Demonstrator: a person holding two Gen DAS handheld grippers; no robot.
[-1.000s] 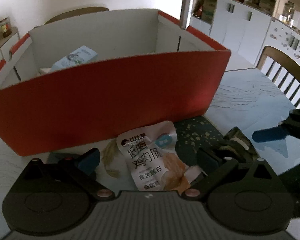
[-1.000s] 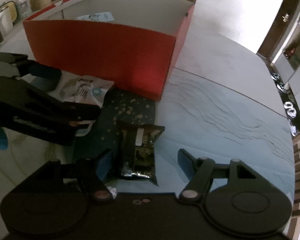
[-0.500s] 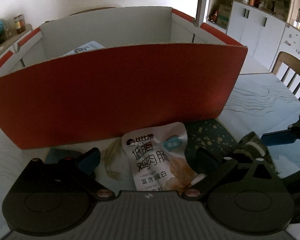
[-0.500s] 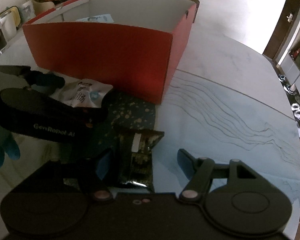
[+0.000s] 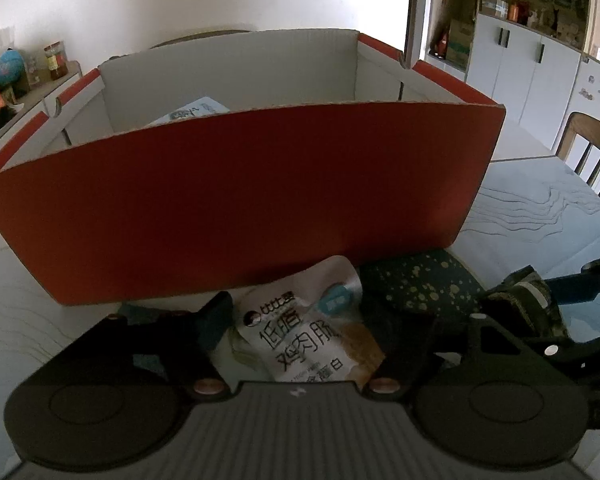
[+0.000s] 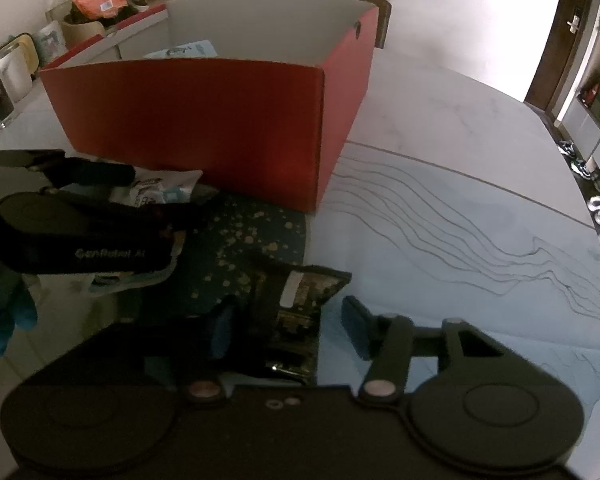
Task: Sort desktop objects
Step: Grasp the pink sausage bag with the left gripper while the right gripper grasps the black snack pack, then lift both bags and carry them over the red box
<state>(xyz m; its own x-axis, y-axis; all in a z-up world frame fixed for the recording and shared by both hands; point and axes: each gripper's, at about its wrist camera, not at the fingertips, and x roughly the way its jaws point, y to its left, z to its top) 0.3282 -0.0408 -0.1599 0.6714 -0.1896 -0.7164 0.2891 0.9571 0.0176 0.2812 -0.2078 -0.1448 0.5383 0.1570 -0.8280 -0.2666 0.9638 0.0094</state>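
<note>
A white snack pouch [image 5: 308,336] with black lettering lies on the table just in front of a red cardboard box [image 5: 240,208]. My left gripper [image 5: 308,332] straddles the pouch; its jaws are closing, and the pads stand at the pouch's edges without a clear squeeze. In the right wrist view a dark, glossy packet [image 6: 300,292] lies between the fingers of my right gripper [image 6: 288,326]. Those jaws are closing too, and a gap still shows beside the right pad [image 6: 356,326]. The same packet [image 5: 528,300] appears at the right of the left wrist view.
The red box [image 6: 204,120] is open on top and white inside, with a pale blue packet [image 6: 184,50] in it. A dark speckled mat [image 6: 252,232] lies under both packets. A blue-gloved hand [image 6: 8,320] holds the left tool. Chairs stand behind the table [image 6: 460,208].
Both pairs of jaws have narrowed around their packets. The left view has tilted up a little, showing more of the box. Neither packet has left the table.
</note>
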